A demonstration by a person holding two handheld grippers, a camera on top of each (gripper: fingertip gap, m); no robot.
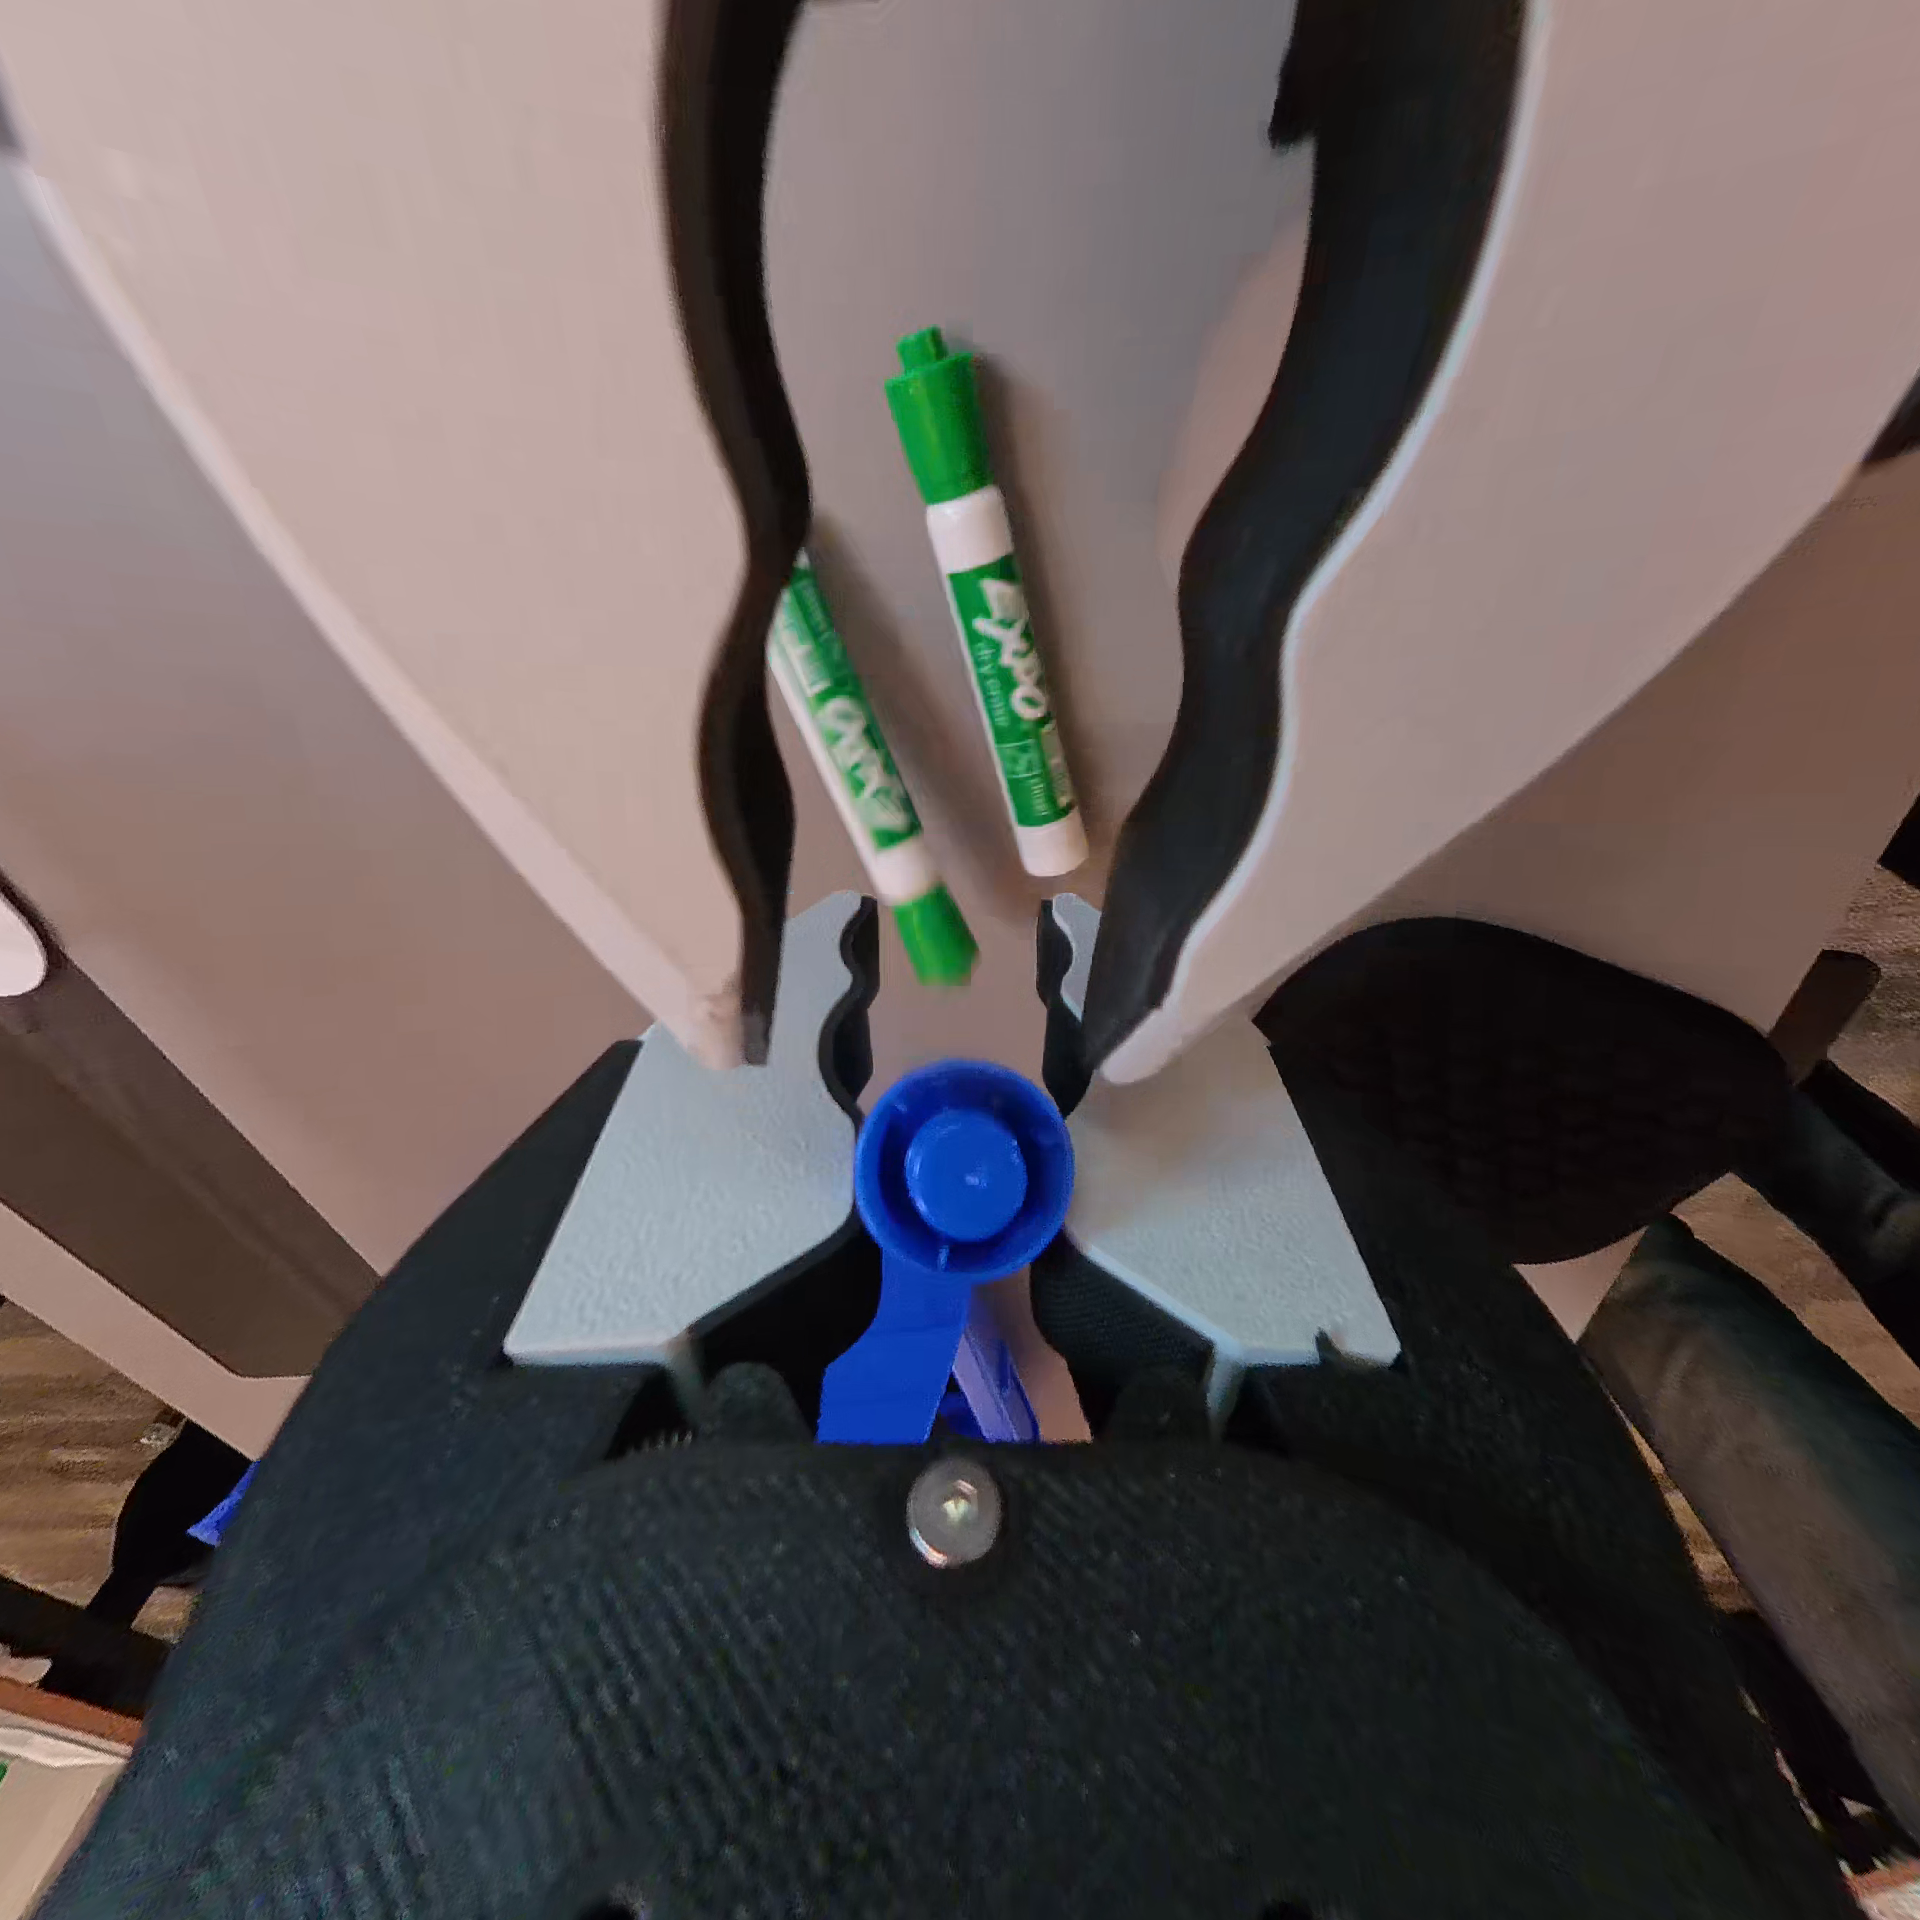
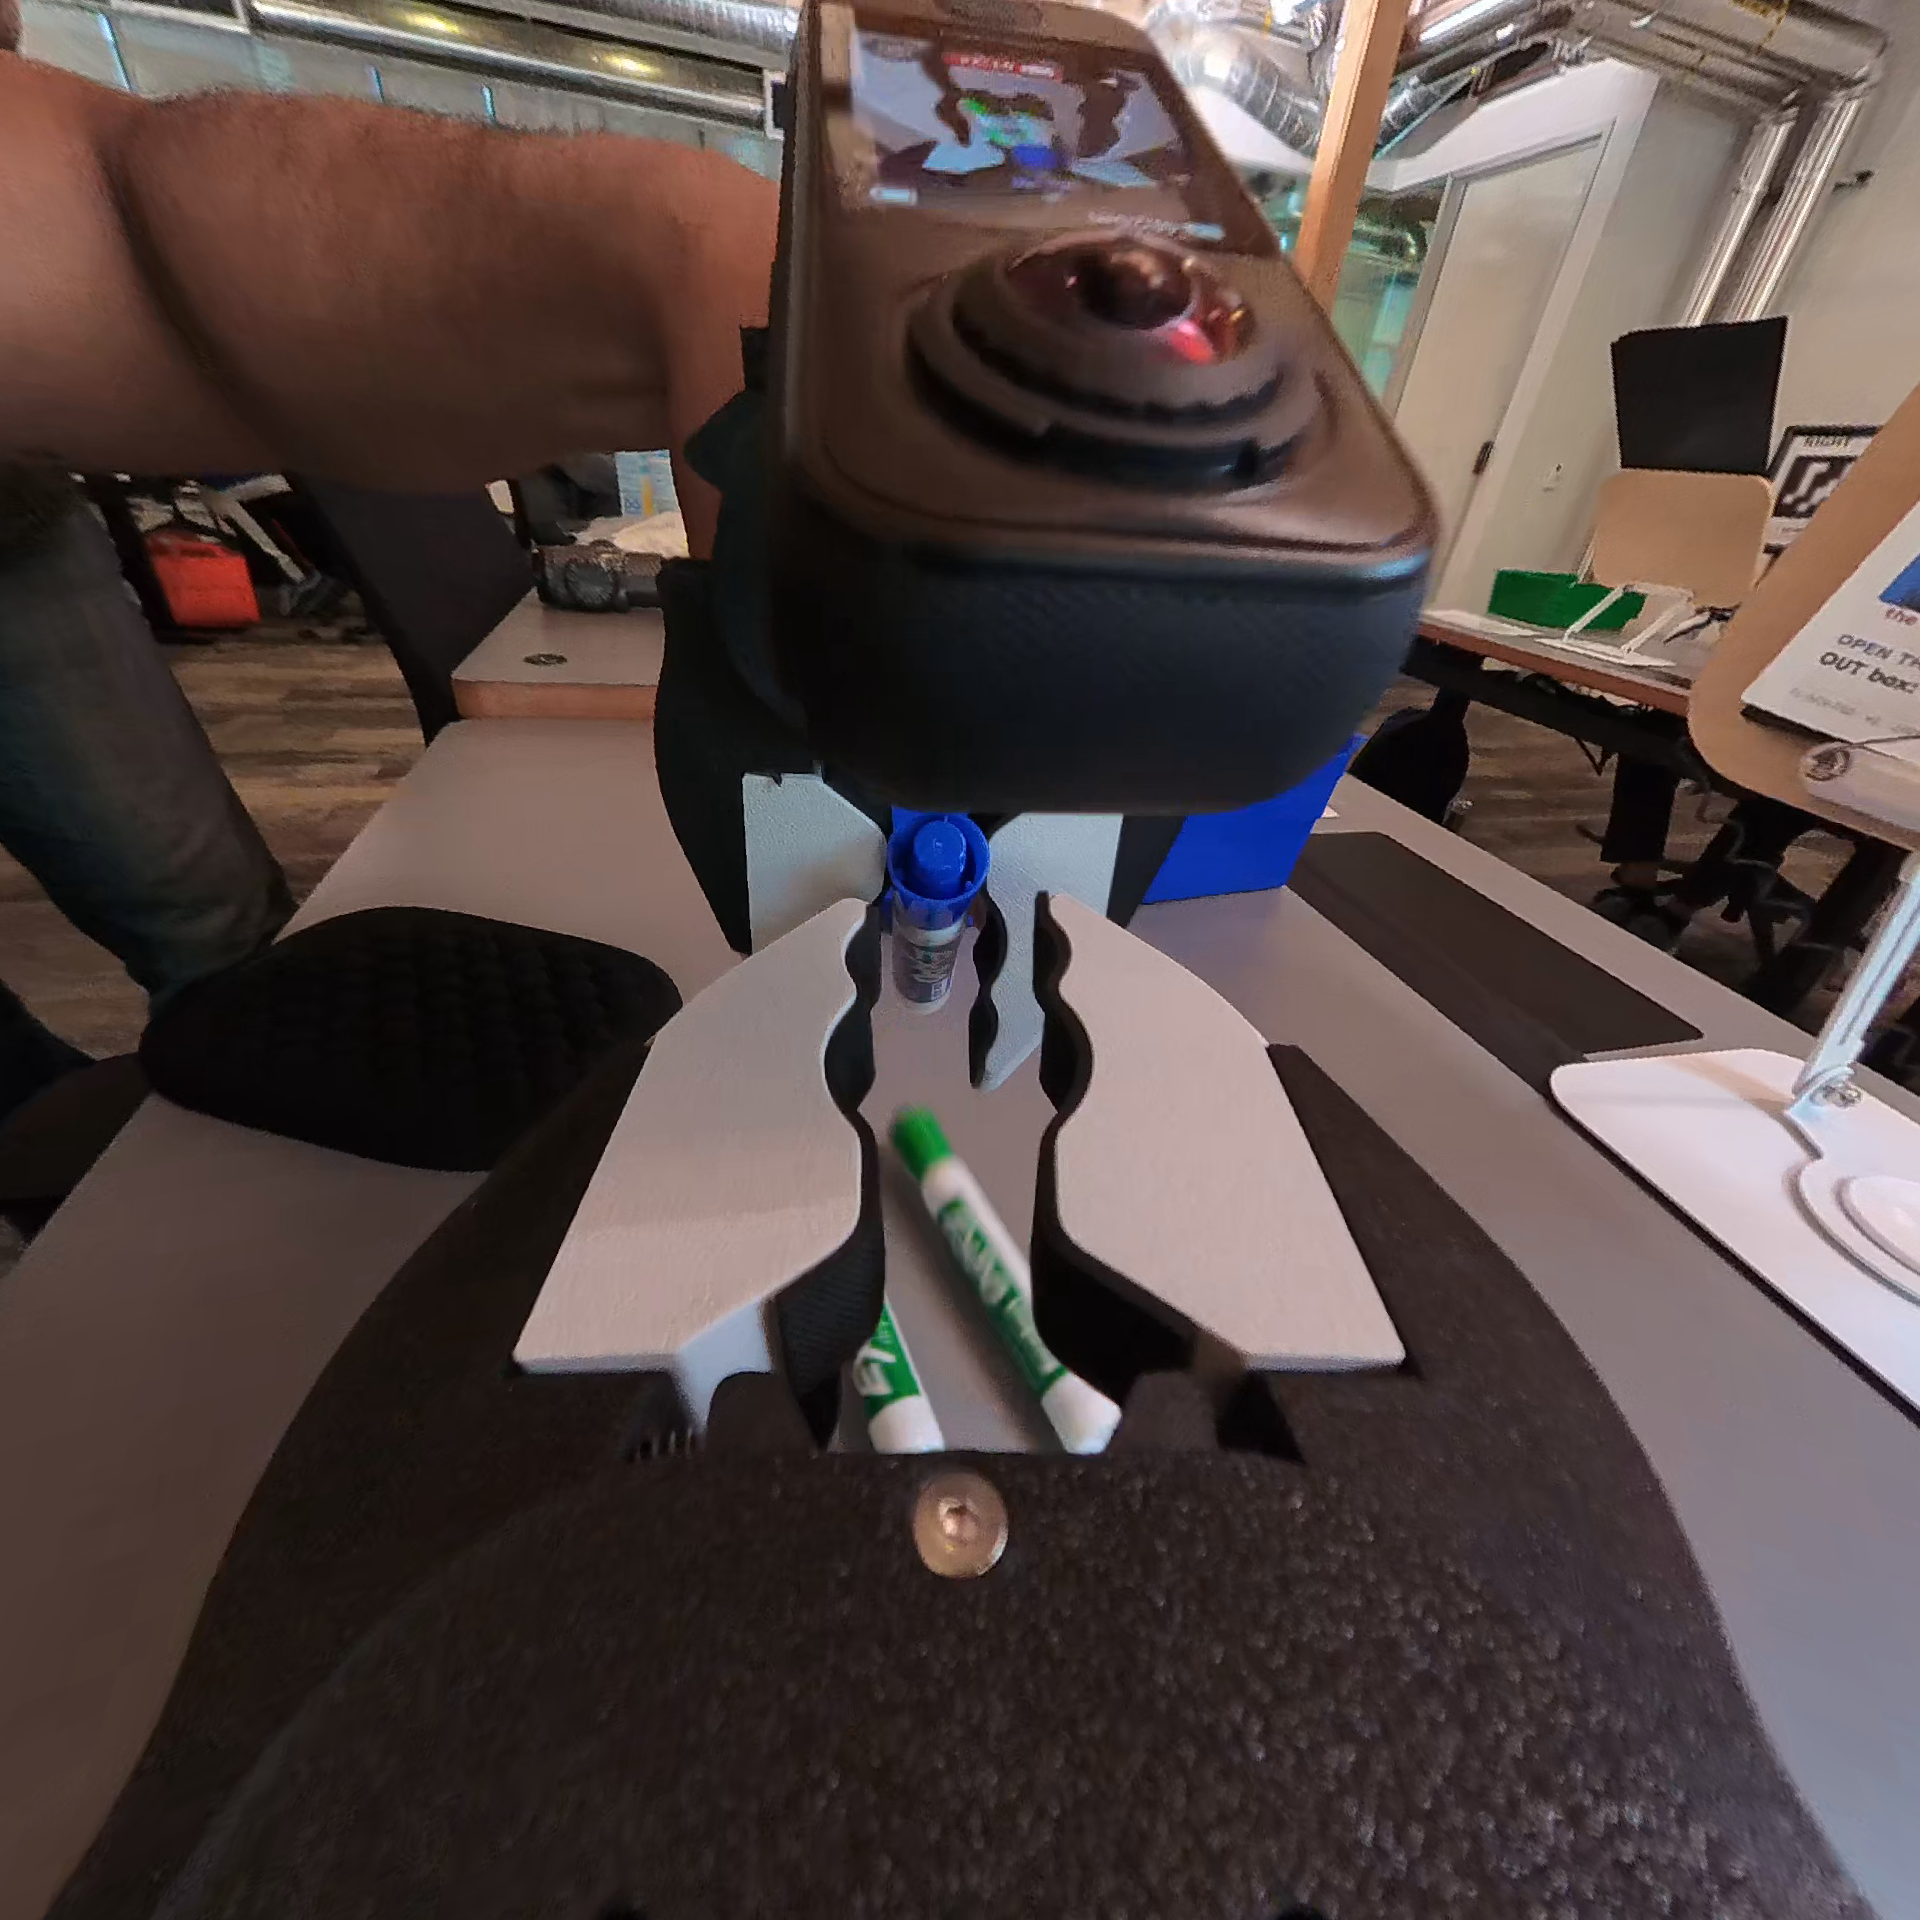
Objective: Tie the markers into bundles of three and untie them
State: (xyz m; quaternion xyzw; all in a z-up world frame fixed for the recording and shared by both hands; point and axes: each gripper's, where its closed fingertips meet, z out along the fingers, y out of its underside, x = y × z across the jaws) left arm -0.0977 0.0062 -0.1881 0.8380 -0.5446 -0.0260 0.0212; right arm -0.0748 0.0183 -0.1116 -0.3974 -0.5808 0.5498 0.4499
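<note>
Left tool (image 1: 958,987) clamps a blue marker (image 1: 961,1169); right tool (image 2: 951,940) gapes above two label-wrapped green markers (image 2: 987,1278).

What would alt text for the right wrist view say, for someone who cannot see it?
Two green-capped white markers lie on a grey table between the open grey fingers of the right gripper. Facing it, the left gripper grips an upright blue-capped marker, beneath a black camera and a person's forearm.
</note>
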